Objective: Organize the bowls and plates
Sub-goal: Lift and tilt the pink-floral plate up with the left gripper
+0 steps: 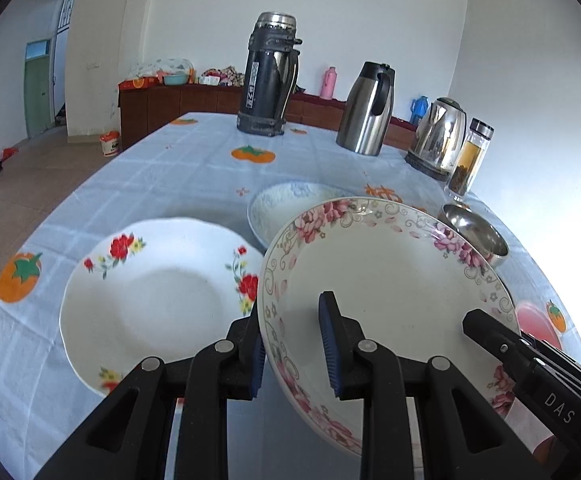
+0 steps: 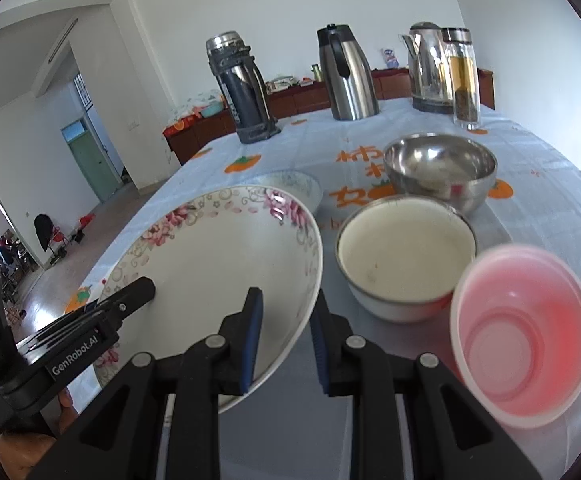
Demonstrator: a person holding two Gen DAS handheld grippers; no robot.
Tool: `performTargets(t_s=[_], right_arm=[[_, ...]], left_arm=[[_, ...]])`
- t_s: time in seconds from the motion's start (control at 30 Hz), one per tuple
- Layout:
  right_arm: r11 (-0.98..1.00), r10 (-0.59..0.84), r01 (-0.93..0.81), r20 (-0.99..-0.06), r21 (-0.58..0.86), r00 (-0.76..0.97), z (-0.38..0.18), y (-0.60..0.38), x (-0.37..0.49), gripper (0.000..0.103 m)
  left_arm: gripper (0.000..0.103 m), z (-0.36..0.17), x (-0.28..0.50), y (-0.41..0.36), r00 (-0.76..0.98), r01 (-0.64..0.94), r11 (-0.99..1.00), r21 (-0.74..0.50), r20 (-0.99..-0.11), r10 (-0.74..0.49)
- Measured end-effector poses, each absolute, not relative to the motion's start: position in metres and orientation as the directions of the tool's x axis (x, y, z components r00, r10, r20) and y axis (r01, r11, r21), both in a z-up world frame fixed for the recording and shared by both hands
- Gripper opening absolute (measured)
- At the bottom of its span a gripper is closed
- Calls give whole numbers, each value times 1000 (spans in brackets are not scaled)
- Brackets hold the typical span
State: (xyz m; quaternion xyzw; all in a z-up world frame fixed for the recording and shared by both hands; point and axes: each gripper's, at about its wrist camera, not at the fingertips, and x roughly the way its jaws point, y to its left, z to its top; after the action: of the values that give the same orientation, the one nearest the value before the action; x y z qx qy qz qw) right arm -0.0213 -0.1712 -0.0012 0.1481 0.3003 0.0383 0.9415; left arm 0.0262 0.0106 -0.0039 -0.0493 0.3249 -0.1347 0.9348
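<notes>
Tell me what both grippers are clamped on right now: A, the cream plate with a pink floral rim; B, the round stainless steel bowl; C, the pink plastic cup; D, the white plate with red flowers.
A: the left gripper and right gripper each pinch opposite edges of the cream plate with a pink floral rim.

Lettering "DAS" reads on the right hand-held gripper (image 1: 486, 330). "GenRobot.AI" stands on the left hand-held gripper (image 2: 140, 290); a small label beneath reads "Data Acquisition System". Orange characters on the tablecloth (image 2: 530, 168) are partly hidden.
</notes>
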Motion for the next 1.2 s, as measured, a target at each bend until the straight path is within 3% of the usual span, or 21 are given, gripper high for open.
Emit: performTargets(t_s=[0.73, 1.2], right_arm=[[935, 154, 54, -539, 350, 828, 13, -175, 59, 24], [929, 142, 98, -589, 356, 796, -5, -186, 96, 24]], left_arm=[[27, 9, 107, 6, 785, 195, 970, -148, -569, -244], [27, -6, 146, -10, 754, 189, 973, -134, -615, -231]])
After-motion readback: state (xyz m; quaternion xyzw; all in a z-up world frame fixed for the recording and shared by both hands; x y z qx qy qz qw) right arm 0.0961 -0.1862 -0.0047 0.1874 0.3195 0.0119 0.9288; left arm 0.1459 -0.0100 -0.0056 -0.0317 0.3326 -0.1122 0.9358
